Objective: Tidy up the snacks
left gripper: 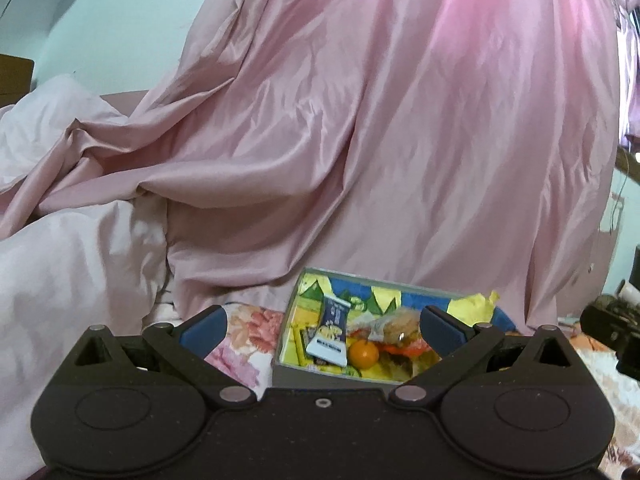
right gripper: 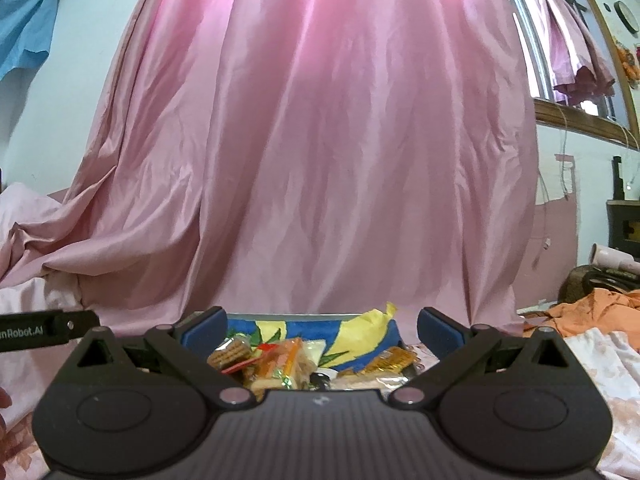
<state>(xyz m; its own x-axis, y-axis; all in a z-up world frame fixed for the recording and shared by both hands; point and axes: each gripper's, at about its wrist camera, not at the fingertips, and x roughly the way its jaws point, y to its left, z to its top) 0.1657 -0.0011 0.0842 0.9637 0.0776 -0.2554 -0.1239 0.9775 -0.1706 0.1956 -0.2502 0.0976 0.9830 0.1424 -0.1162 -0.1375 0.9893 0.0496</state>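
A grey box point(left gripper: 320, 374) with a bright yellow, blue and green lining stands on the flowered bedspread. Inside lie a dark blue wrapped bar point(left gripper: 331, 334), an orange fruit point(left gripper: 363, 353) and a clear packet of biscuits point(left gripper: 394, 326). My left gripper point(left gripper: 322, 326) is open just in front of the box, nothing between its fingers. In the right wrist view the same box point(right gripper: 288, 314) sits straight ahead, holding a wafer packet point(right gripper: 232, 354) and an orange snack packet point(right gripper: 280, 364). A gold-wrapped packet point(right gripper: 390, 360) lies to the right. My right gripper point(right gripper: 320, 328) is open and holds nothing.
A large pink curtain point(left gripper: 380, 120) hangs right behind the box and spills over the bed. Pale pink bedding point(left gripper: 60, 260) is heaped at the left. Orange cloth point(right gripper: 592, 310) and clutter lie at the right. The other gripper's edge point(right gripper: 48, 330) shows at the left.
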